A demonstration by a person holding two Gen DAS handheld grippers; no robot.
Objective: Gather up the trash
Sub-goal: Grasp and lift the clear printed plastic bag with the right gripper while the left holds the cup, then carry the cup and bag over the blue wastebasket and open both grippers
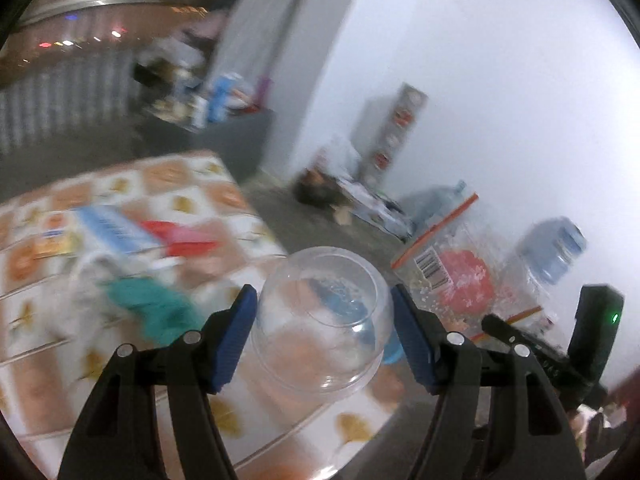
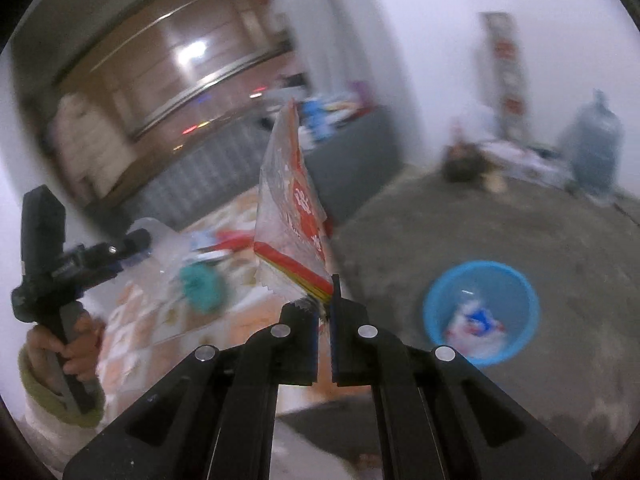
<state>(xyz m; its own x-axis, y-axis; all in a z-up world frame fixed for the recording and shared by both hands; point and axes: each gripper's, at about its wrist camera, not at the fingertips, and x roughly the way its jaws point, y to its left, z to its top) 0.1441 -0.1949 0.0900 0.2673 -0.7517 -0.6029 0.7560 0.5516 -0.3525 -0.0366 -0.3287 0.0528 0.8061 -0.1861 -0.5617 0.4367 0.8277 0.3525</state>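
My left gripper (image 1: pixel 324 312) is shut on a clear plastic cup (image 1: pixel 324 320), held between its blue pads above the table's edge. My right gripper (image 2: pixel 325 300) is shut on a clear plastic snack bag (image 2: pixel 292 208) with red print, which stands up from the jaws; the bag also shows in the left wrist view (image 1: pixel 456 276). A blue basin (image 2: pixel 482 312) with white and blue trash inside sits on the floor to the lower right of the right gripper. On the patterned table (image 1: pixel 48 272) lie a blue-white box (image 1: pixel 112 232), a red wrapper (image 1: pixel 180 236) and a green cloth (image 1: pixel 156 304).
Large water jugs (image 2: pixel 596 144) and boxes stand along the white wall. A grey counter (image 2: pixel 352 148) with clutter is behind the table. The floor is bare grey concrete (image 2: pixel 440 232). The left gripper and the hand holding it show in the right wrist view (image 2: pixel 76 268).
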